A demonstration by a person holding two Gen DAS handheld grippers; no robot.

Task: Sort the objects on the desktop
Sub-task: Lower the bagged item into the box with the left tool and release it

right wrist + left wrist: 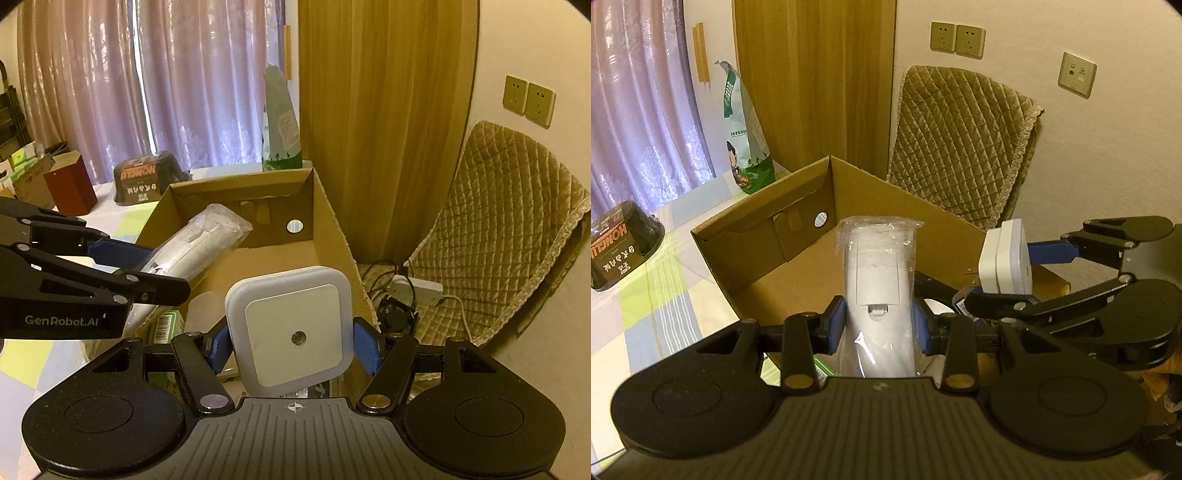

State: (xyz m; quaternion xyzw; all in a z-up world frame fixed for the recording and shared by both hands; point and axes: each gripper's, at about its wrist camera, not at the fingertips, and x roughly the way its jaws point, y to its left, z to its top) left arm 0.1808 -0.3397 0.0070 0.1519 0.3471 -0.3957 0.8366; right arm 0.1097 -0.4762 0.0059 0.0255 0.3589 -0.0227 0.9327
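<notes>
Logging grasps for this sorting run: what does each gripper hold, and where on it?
Left gripper clamps the plastic-wrapped white device across its lower body. Right gripper pinches the square white night light by its side edges.

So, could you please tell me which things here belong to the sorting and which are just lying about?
In the job:
- remote in plastic wrap, held by left gripper
- white night light, held by right gripper
- cardboard box

Lying about:
- green bag
- black tub
- quilted chair
</notes>
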